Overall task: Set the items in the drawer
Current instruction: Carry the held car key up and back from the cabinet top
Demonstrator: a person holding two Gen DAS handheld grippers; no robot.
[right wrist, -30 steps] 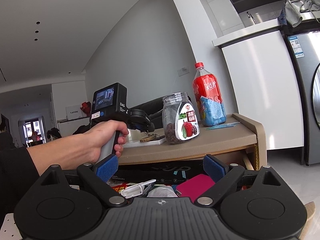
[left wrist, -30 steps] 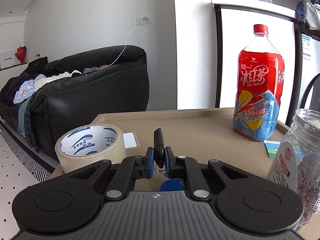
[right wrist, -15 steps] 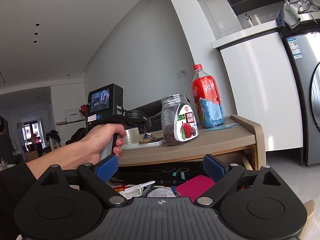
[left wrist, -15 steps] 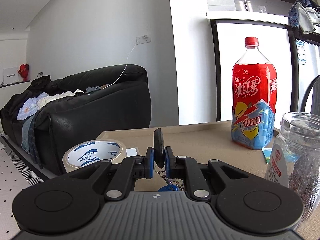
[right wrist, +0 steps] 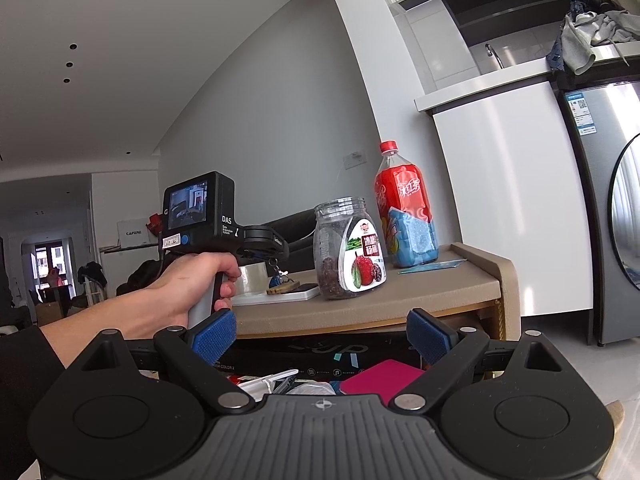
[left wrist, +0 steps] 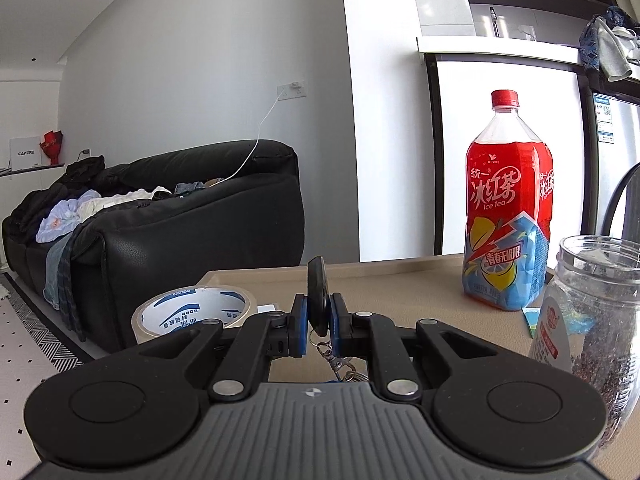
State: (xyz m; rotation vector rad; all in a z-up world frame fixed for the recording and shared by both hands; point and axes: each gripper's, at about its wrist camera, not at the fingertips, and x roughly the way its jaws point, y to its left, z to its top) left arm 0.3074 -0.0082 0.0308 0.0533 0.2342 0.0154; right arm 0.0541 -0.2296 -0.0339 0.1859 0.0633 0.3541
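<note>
Two blue pads of the left gripper (left wrist: 319,320) pinch a black key fob (left wrist: 317,294) that stands upright on edge between them, and a key ring with a clasp and a blue tag (left wrist: 338,364) dangles below it, clear of the desk top (left wrist: 400,284). Just beyond the gripper's left finger, near the desk's left edge, sits a roll of tape (left wrist: 192,310) lying flat, with a white card (left wrist: 266,308) beside it. Farther back toward the right edge stands an ice tea bottle (left wrist: 508,216) with a red cap, upright, and nearer on the right a clear jar (left wrist: 592,316) of dark dried fruit (its lid is off). A blue slip of paper (left wrist: 536,318) lies between bottle and jar. The right gripper (right wrist: 324,340) hangs lower, in front of the desk, its pads spread wide and holding nothing. Between and below them the open drawer (right wrist: 320,354) shows a magenta card case (right wrist: 380,378), white plastic bits and other clutter. From this view a hand (right wrist: 188,288) grips the left tool's handle above the desk. A black sofa (left wrist: 180,220) piled with clothes stands behind the desk.
</note>
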